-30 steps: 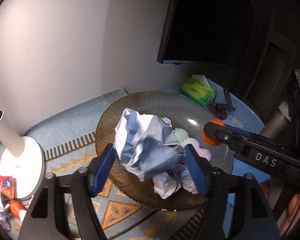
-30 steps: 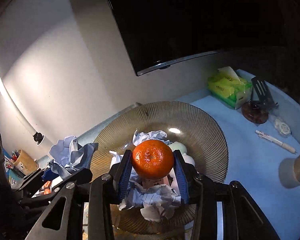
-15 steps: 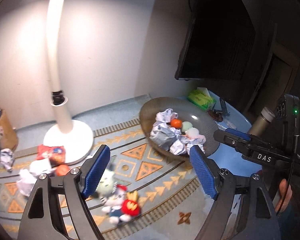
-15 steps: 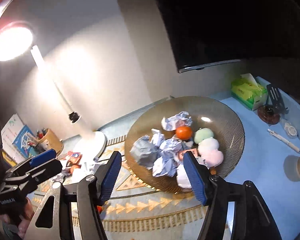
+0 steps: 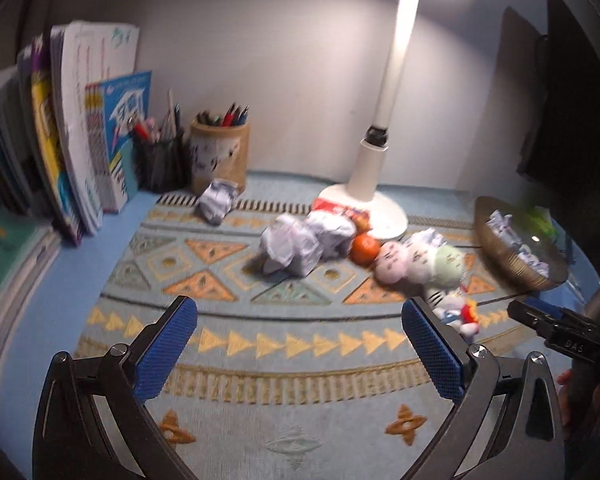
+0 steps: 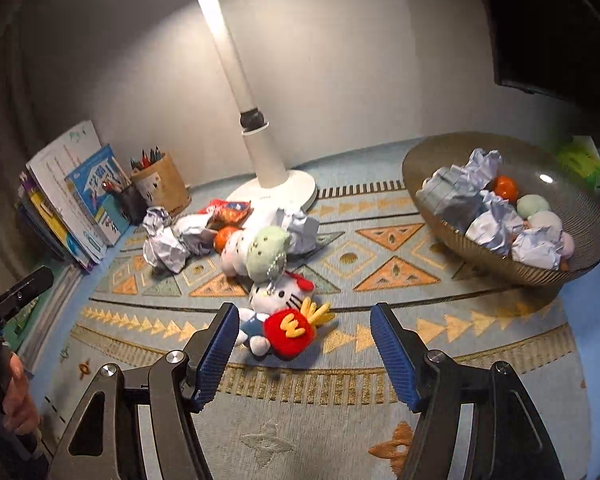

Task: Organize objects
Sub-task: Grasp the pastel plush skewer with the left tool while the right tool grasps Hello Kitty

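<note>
My left gripper hovers over the patterned mat, its jaws opening, with nothing between them. Beyond it lie crumpled paper balls, an orange and pink and green plush balls. My right gripper stands open just short of a cat plush toy holding a red pouch, not touching it. At the right, the brown bowl holds several paper balls, an orange and plush balls.
A white desk lamp stands behind the pile, a snack packet at its base. Books and two pen cups line the back left. A green tissue pack sits behind the bowl.
The left gripper let go of a paper ball and the right let go of an orange, both over the bowl. Both then swung left to the pile on the mat with wider jaws.
</note>
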{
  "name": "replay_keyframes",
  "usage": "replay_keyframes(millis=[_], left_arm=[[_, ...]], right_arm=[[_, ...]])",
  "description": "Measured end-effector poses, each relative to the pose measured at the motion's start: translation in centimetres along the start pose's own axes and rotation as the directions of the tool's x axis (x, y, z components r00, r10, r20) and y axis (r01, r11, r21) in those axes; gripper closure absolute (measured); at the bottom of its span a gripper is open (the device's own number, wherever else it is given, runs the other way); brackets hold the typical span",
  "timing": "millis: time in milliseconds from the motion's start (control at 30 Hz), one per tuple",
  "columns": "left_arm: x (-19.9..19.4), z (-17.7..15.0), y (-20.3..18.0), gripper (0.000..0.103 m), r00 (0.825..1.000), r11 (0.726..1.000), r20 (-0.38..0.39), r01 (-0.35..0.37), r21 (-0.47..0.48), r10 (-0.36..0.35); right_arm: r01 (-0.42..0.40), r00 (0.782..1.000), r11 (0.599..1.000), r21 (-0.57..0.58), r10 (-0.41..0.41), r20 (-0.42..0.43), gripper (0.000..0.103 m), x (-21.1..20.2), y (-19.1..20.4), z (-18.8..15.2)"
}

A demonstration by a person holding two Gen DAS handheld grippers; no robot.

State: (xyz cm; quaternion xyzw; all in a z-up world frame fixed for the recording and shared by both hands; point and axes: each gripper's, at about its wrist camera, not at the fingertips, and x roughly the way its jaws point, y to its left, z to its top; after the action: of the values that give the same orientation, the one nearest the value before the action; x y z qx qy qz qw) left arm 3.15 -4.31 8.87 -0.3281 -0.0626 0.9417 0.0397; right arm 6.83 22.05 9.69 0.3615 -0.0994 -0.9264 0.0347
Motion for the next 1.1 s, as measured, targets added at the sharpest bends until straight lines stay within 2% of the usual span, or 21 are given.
replay_keyframes(millis=[100,200,267,333,400,433,500,533,567,633,700,767,833,900,933,1033,1100], left_arm=[[2.4,-2.3,0.9,0.001,0.999,0.999,-0.040,0.005,-0.047,-0.007],[3.8,-3.6,0.6,0.001,0.998,0.999,-0.050,-0.040,-0.021,0.039],[4.0,-3.6,0.2,0.001,0.997,0.999,-0.059,-0.040,-0.002,0.040],[3.7,-3.8,-0.2,0.001,0.998,0.999,-0.046,-0.048,0.014,0.048],[3.9,-3.8,-0.4,0.001,0.997,0.999,-0.066,-0.043,0.020,0.044],[4.0,-3.6,-0.5,0.001,0.996,0.999,-0.072,-0.042,0.022,0.044],[4.3,-2.9,-0.8,0.001,0.996,1.000,-0.090,0.028,-0.006,-0.028],[4.5,-2.3,-1.0,0.001,0.992,0.997,-0.101,0.071,-0.036,-0.075],[4.6,-1.7,-1.3,0.001,0.986,0.990,-0.106,0.120,-0.070,-0.127],[5.1,-0.5,-1.9,0.001,0.969,0.970,-0.112,0.205,-0.127,-0.219],[5.8,0.3,-3.0,0.001,0.958,0.959,-0.124,0.240,-0.150,-0.259],[6.8,0.9,-4.3,0.001,0.949,0.955,-0.149,0.258,-0.147,-0.279],[7.6,1.3,-5.7,0.001,0.941,0.949,-0.157,0.279,-0.144,-0.300],[8.5,1.5,-6.8,0.001,0.932,0.942,-0.165,0.299,-0.154,-0.323],[8.7,1.5,-7.1,0.001,0.929,0.939,-0.168,0.305,-0.160,-0.331],[8.5,1.6,-7.3,0.001,0.933,0.940,-0.156,0.299,-0.163,-0.324],[8.1,1.5,-6.5,0.001,0.936,0.939,-0.148,0.292,-0.180,-0.319]], right_arm=[[-0.006,1.000,1.000,-0.007,0.006,-0.028,0.036,1.9,-0.4,-1.2],[0.011,0.999,1.000,-0.009,-0.011,-0.041,0.036,3.0,-0.8,-2.0],[-0.006,0.999,1.000,0.002,0.006,-0.035,0.036,3.0,-1.0,-1.8],[-0.006,1.000,1.000,0.002,0.006,-0.025,0.030,2.8,-1.0,-1.8],[-0.016,0.999,1.000,0.008,0.017,-0.034,0.021,2.8,-0.9,-1.7],[-0.048,0.997,0.998,0.033,0.050,-0.052,0.021,2.9,-0.9,-1.4],[-0.166,0.981,0.979,0.116,0.176,-0.080,0.019,3.3,-0.9,-0.7],[-0.192,0.975,0.972,0.137,0.205,-0.086,0.017,3.6,-0.5,-0.3],[-0.173,0.978,0.976,0.136,0.186,-0.094,0.013,4.0,0.1,0.1],[-0.112,0.989,0.989,0.099,0.121,-0.090,0.012,4.8,1.4,0.5],[-0.064,0.992,0.995,0.074,0.071,-0.104,0.012,6.0,2.3,0.5],[-0.060,0.990,0.996,0.069,0.069,-0.122,0.012,7.1,2.7,0.5],[-0.009,0.991,0.999,0.041,0.014,-0.130,0.017,7.9,3.0,0.5],[-0.006,0.989,1.000,0.011,0.007,-0.150,0.045,8.4,2.8,0.5],[-0.037,0.988,0.999,0.001,0.037,-0.148,0.046,8.2,2.6,0.5],[-0.136,0.982,0.989,-0.049,0.129,-0.138,0.068,6.8,2.5,0.4],[-0.189,0.972,0.978,-0.090,0.174,-0.156,0.070,5.7,2.7,0.0]])
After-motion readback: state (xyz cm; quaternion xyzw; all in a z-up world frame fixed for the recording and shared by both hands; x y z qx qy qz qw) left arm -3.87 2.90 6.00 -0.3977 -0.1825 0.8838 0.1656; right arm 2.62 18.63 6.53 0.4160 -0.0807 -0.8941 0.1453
